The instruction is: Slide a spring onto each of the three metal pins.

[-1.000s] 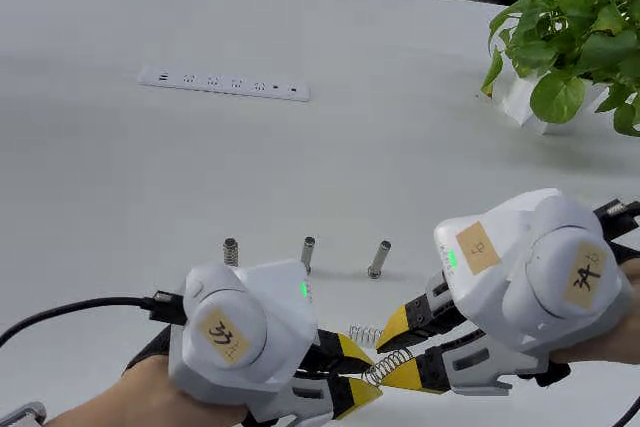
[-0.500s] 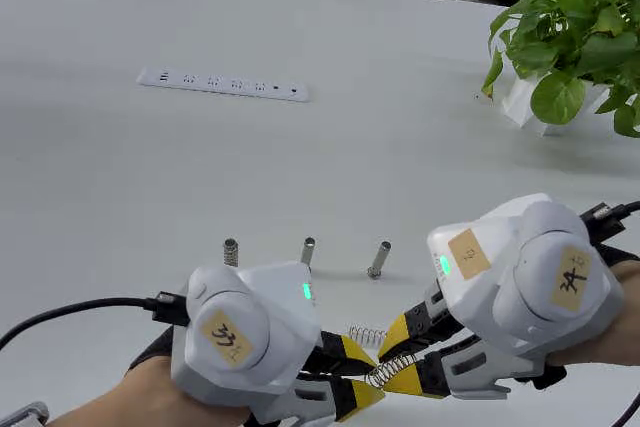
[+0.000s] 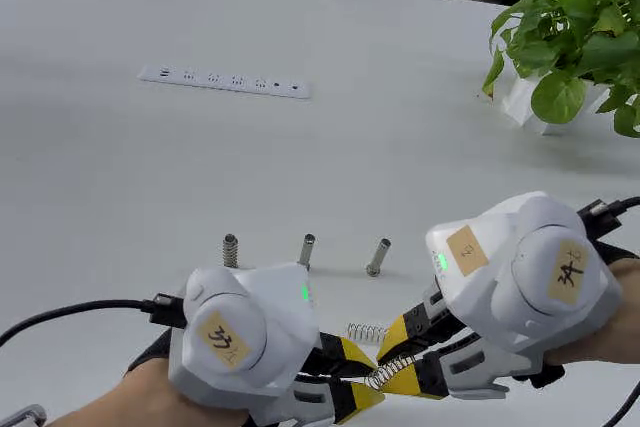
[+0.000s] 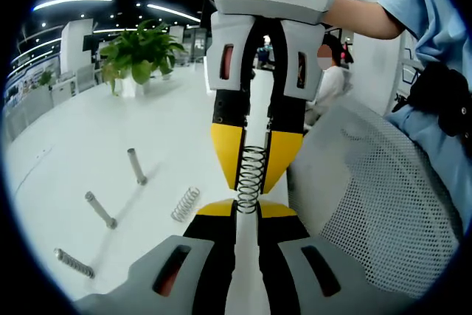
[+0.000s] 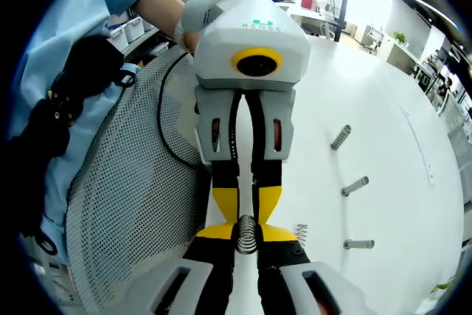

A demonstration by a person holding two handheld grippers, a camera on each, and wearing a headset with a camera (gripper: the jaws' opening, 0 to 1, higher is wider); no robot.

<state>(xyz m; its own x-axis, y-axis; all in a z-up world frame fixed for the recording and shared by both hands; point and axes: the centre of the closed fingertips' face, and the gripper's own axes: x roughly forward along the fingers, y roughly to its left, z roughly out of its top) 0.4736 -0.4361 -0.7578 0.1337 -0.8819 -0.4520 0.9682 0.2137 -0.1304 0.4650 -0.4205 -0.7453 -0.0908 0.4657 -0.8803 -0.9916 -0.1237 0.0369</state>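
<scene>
Three metal pins stand in a row on the white table: the left pin (image 3: pixel 231 250) wears a spring, the middle pin (image 3: pixel 307 249) and the right pin (image 3: pixel 379 257) are bare. My left gripper (image 3: pixel 362 384) and right gripper (image 3: pixel 392 359) meet tip to tip near the table's front edge. Both are shut on one spring (image 3: pixel 380 371) that runs between them. In the left gripper view this spring (image 4: pixel 251 175) lies along the right gripper's yellow fingers (image 4: pixel 226 154). A second spring (image 3: pixel 366 333) lies loose on the table just beyond the tips.
A white power strip (image 3: pixel 223 82) lies far back on the table. A potted plant (image 3: pixel 567 32) stands at the back right. A black cable (image 3: pixel 70 312) trails left from the left gripper. A mesh chair back (image 5: pixel 125 204) is close behind the table edge.
The right gripper has shifted slightly left and rolled a little. The spring stays held between both grippers. Pins and the loose spring have not moved.
</scene>
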